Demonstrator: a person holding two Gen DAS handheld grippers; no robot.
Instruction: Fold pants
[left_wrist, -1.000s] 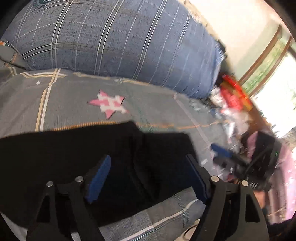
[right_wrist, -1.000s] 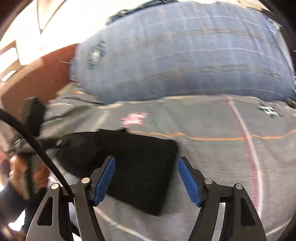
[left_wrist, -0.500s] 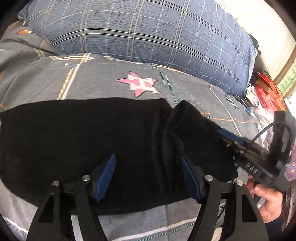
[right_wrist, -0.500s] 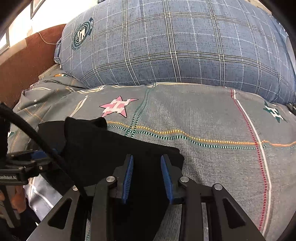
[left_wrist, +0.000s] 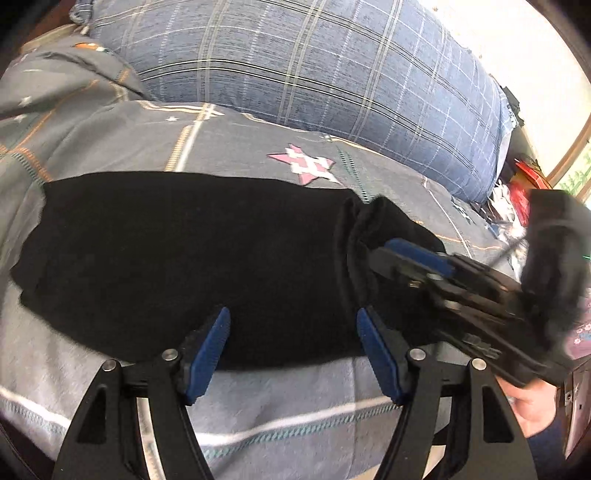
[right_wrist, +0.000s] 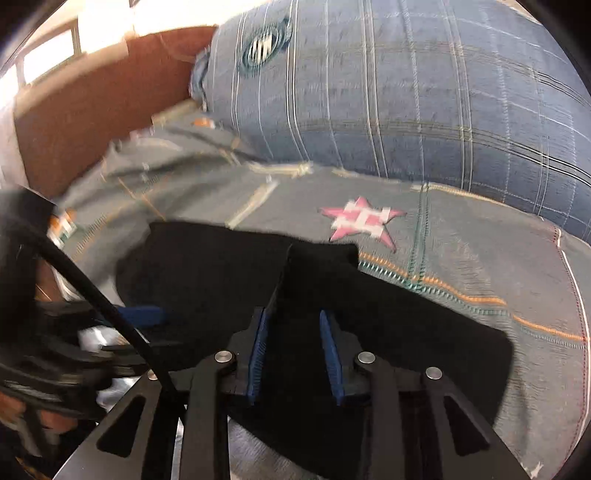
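Pants: the black, soft-knit pants (left_wrist: 177, 258) are lying flat across the grey bedspread with stitched stripes and a pink patchwork star (left_wrist: 236, 147), just in front of the big blue plaid pillow (left_wrist: 314, 70); already folded into a long band, I'd say.

Right gripper: the black right gripper with blue pads (right_wrist: 293, 354) is clenching on the right end of the pants. A second ago its jaws were standing wide over the flat cloth; they have just been closing, and black fabric is now rising between the pads as a ridge. From the left wrist view the same gripper (left_wrist: 391, 247) is reaching into the raised fold.

Left gripper: the black left gripper with blue pads (left_wrist: 291, 332) is staying released, jaws apart over the near edge of the pants. It has narrowed slightly and moved in closer; more of the garment is filling its view than a second ago. Its pads are not pinching cloth.

Meaning for the task: one end is being grasped, the middle is not yet held. Probably the right end is about to be carried over to the left for the next fold.

Risk: the grasp may catch only the top layer, so the folded layers could slide apart.
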